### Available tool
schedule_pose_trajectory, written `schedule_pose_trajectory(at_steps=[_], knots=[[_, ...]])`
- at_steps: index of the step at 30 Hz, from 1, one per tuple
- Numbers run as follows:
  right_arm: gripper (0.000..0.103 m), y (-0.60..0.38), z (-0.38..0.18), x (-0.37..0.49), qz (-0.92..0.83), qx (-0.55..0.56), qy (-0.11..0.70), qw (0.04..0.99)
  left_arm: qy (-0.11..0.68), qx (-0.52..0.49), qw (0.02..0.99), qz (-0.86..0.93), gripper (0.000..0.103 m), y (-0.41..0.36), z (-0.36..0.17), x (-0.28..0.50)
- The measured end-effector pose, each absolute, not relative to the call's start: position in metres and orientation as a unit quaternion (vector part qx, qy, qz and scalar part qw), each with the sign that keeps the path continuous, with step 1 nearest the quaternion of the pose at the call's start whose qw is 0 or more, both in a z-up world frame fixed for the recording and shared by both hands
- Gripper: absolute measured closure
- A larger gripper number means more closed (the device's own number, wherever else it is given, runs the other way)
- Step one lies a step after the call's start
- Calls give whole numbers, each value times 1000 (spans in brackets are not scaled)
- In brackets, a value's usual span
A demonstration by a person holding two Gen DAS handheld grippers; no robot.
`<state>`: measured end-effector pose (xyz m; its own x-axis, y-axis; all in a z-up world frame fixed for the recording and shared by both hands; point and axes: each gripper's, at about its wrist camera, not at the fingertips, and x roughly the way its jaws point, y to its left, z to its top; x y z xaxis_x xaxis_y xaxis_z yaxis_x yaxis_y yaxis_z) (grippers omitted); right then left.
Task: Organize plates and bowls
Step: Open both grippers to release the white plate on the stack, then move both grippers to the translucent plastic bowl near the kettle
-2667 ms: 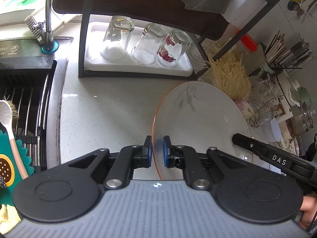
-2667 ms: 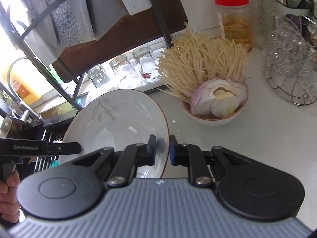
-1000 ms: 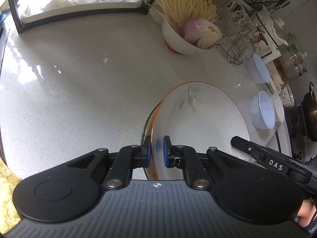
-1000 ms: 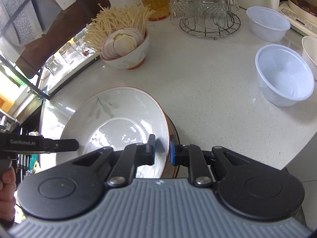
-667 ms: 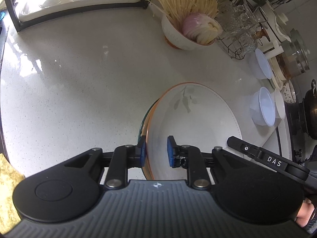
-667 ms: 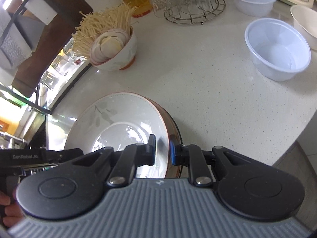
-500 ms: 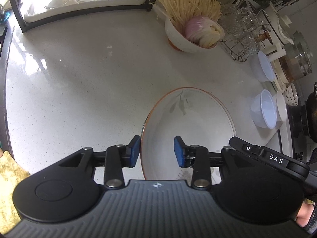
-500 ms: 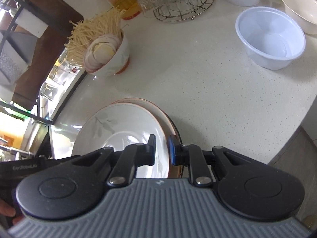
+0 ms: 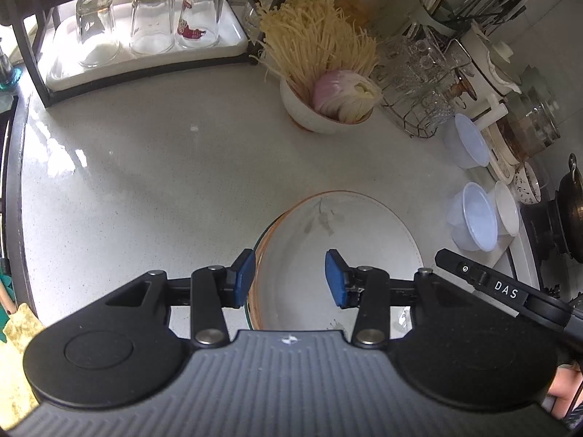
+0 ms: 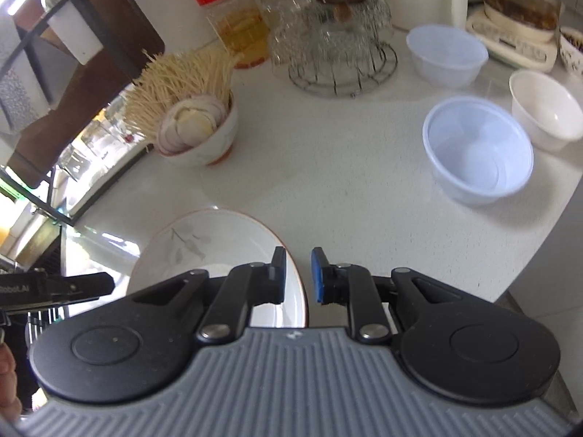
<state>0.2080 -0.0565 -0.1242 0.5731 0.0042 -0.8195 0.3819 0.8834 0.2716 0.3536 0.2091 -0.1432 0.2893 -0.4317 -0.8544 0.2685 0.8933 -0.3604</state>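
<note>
Now we spread both grippers' fingers, left gripper point(image 9: 289, 278) and right gripper point(image 10: 296, 276), straddling opposite rims of the stacked plate point(image 9: 360, 233).

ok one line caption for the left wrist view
Open left hand-held gripper straddling the rim of a leaf-print plate stacked on the counter

Left claw point(image 9: 289, 278) and right claw point(image 10: 295, 275) agape

Glossy glazed ceramic plate point(image 9: 364, 233), speckled polished stone counter point(image 9: 145, 167), translucent plastic bowl point(image 10: 477, 149).
</note>
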Motion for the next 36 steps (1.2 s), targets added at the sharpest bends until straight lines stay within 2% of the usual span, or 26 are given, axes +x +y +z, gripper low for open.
schedule_pose_trajectory(at_steps=[18, 36], knots=[[84, -82, -63, 185, -29, 138, 349, 927, 446, -56, 867, -213, 55, 153, -76, 305], [84, -176, -68, 130, 41, 87, 332, 938, 434, -90, 878, -181, 55, 41, -90, 237]])
